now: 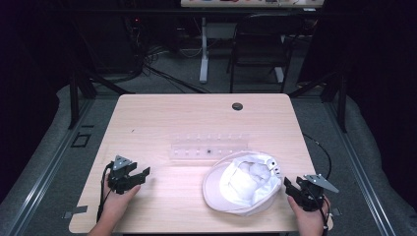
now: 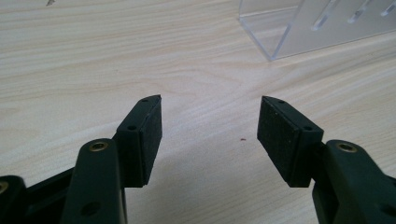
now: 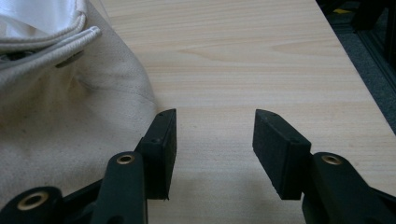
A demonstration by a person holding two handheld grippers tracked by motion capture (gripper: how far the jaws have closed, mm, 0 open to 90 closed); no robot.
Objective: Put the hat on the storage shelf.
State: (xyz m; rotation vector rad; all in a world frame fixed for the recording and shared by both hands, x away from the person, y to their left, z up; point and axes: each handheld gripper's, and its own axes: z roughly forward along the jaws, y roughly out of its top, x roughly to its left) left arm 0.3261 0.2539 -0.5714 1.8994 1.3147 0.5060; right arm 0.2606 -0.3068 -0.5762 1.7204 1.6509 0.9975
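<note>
A white cap lies upside down on the wooden table, right of centre near the front edge. Behind it stands a clear acrylic rack. My left gripper rests at the front left, held by a hand, open with nothing between its jaws. In the left gripper view the gripper points over bare wood toward the rack's corner. My right gripper sits at the front right, just beside the cap's edge, open and empty. In the right gripper view the gripper has the cap's cream fabric next to its left jaw.
A dark grommet hole sits near the table's far edge. Beyond the table stand a black chair and a white desk leg, with cables on the floor. The table's right edge runs close to my right gripper.
</note>
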